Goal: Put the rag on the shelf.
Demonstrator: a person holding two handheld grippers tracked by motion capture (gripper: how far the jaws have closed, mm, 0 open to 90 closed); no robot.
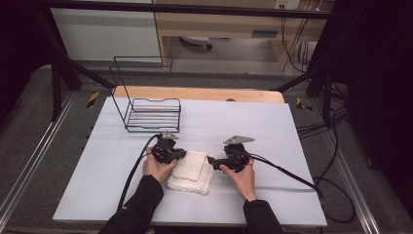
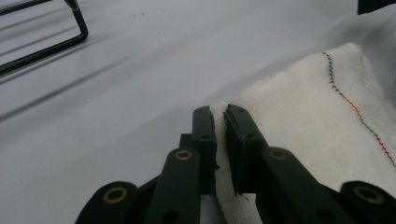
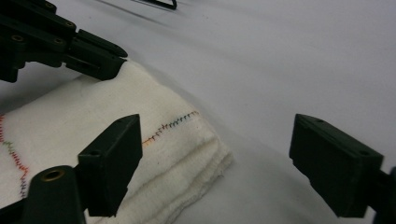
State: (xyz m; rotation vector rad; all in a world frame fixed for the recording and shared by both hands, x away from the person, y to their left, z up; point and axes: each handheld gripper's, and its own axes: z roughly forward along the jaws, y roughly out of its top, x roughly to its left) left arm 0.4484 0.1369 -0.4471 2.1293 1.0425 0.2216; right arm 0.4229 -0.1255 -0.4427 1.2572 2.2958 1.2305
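Folded white cloth (image 1: 191, 170) with a coloured stitched hem lies on the near middle of the white-covered tabletop (image 1: 272, 126), right between the person's two hands, and that placing looks deliberate: each hand can get at one edge without crossing over.

On the cloth's left edge, the left tongs (image 2: 219, 116) are all but closed, and the left gripper view shows a thin fold of fabric pinched between the two black pads. That grip most likely serves to anchor or lift this edge while the other hand sets up, since a loose stack of layers would otherwise slide on the smooth cover.

At the right edge, the right tongs (image 3: 217, 163) stand wide apart with nothing clamped; the right gripper view shows one jaw over the cloth near the stitched line and the other over bare tabletop, so the folded corner sits in the gap. They seem aligned to take that corner in, giving a matched hold on both sides.

Far left stands an empty black wire rack (image 1: 151, 114), well apart from the cloth, perhaps the place where it is meant to go.
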